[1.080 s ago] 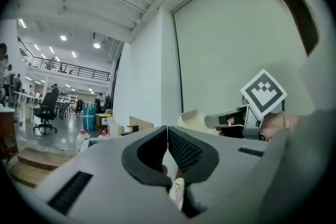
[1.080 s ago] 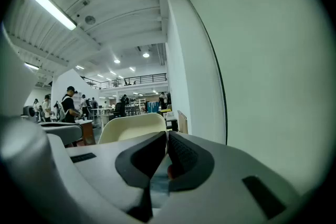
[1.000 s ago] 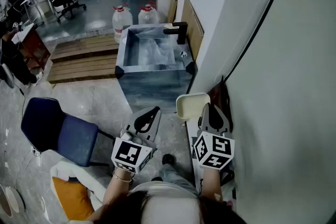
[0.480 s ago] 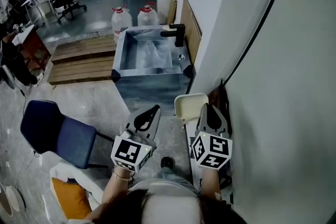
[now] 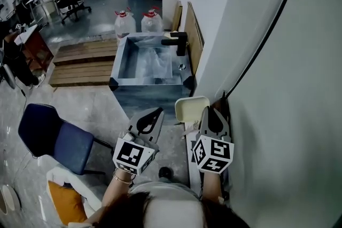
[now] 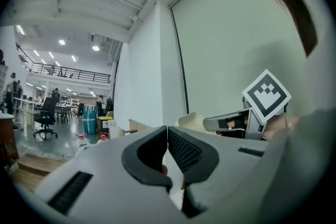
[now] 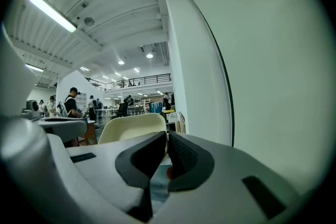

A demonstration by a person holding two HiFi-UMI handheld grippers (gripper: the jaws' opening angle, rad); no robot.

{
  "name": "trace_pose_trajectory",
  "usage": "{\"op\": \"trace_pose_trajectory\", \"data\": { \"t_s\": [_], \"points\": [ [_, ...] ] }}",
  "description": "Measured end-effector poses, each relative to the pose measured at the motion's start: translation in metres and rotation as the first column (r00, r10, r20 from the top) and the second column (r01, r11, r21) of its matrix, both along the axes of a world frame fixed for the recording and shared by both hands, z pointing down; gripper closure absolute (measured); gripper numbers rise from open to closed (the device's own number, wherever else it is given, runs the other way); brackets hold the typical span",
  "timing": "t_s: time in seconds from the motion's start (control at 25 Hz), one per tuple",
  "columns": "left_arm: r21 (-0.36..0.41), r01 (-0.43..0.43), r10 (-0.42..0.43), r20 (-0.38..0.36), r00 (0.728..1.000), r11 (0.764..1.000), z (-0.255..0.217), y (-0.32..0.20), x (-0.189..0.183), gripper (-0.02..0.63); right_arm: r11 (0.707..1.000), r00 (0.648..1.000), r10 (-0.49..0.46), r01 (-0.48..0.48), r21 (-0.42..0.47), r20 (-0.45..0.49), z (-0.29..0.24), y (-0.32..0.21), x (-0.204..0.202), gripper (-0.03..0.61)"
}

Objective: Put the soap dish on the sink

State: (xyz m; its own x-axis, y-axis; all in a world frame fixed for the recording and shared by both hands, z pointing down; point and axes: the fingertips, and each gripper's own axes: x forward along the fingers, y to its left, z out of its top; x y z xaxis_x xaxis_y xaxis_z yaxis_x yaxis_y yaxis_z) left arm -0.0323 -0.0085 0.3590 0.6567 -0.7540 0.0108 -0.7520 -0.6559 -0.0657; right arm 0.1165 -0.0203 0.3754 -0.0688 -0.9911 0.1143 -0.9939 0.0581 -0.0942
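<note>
A cream soap dish (image 5: 191, 108) is held in the air, clamped at its near edge by my right gripper (image 5: 207, 110), which is shut on it. In the right gripper view the dish (image 7: 131, 128) rises just past the jaws (image 7: 167, 136). The grey stone-look sink (image 5: 147, 94) with a black faucet (image 5: 179, 40) stands on the floor ahead, beyond the dish. My left gripper (image 5: 158, 112) hovers to the dish's left, shut with nothing in it (image 6: 167, 131). The left gripper view also catches the dish (image 6: 191, 120) and the right gripper (image 6: 231, 122).
A white wall (image 5: 256, 61) with a black cable (image 5: 267, 34) runs close on the right. A blue chair (image 5: 51, 136) stands at left, wooden pallets (image 5: 80, 61) left of the sink, two water bottles (image 5: 124, 21) behind it, a wooden board (image 5: 193, 29) against the wall.
Both grippers and the dish have drifted slightly left in the head view, and the sink sits a little lower and closer. Both grips are unchanged.
</note>
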Motion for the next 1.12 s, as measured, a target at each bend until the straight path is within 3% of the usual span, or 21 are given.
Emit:
{"op": "trace_pose_trajectory", "data": {
  "t_s": [1.12],
  "points": [
    [-0.01,0.011,-0.01,0.009,1.0,1.0,0.009,-0.062,0.023,0.604,0.999,1.0,-0.03,0.03,-0.033,0.003,0.021,-0.069,0.01,0.543]
  ]
}}
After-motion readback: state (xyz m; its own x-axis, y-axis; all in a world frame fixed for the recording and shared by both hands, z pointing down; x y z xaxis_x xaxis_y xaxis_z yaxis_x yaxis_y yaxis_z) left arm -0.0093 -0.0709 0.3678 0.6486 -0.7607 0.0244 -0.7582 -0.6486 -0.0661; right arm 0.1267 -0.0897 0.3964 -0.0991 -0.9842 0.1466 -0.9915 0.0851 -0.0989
